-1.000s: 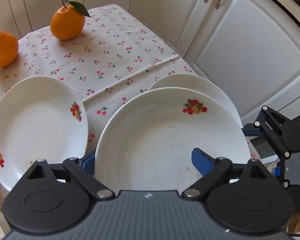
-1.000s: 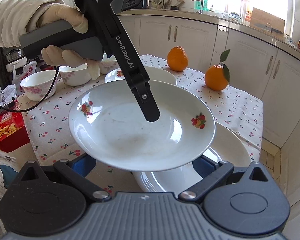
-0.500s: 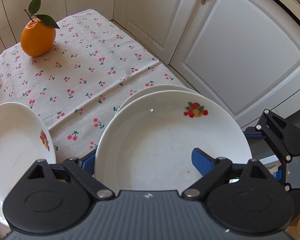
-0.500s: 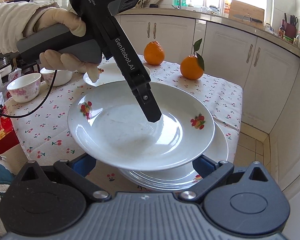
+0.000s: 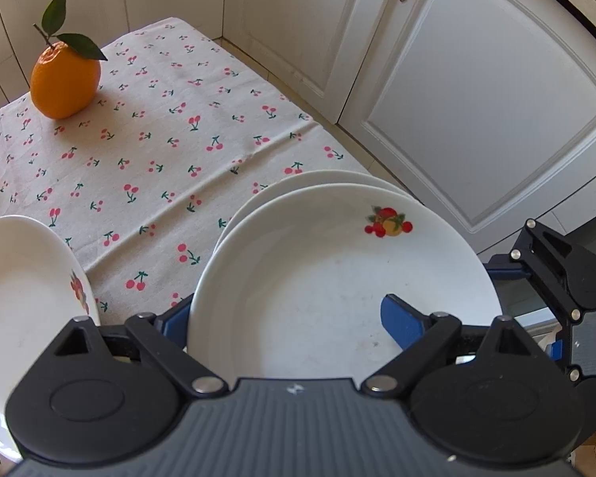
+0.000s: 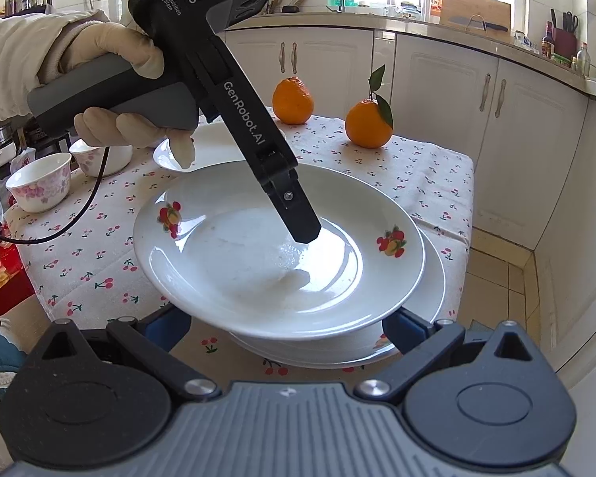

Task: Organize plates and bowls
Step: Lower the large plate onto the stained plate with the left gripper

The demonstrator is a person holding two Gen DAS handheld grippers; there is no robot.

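Plate (image 6: 258, 270), white with small fruit prints on its rim, hangs tilted just above a second plate (image 6: 433, 290) of the same kind, which lies at the near right corner of the counter (image 6: 429, 167), on the cherry-print cloth next to the white cabinet doors. The left gripper (image 5: 284, 314), carried by a gloved hand (image 6: 115, 79), pinches the raised plate through its wall: one finger (image 6: 302, 222) presses down on the inner surface, and the other reaches under the rim, mostly hidden. The right gripper (image 6: 286, 328) is low at the near edge of the counter with its fingers spread wide. The near rims of both plates show between them, and neither pad seems to press on anything. A third plate (image 6: 214, 147) lies toward the middle of the counter, beyond the held one. Two bowls (image 6: 39, 187) with pink flower patterns stand along the left edge. A plain orange (image 6: 293, 99) and an orange with a leaf (image 6: 367, 123) sit near the far edge
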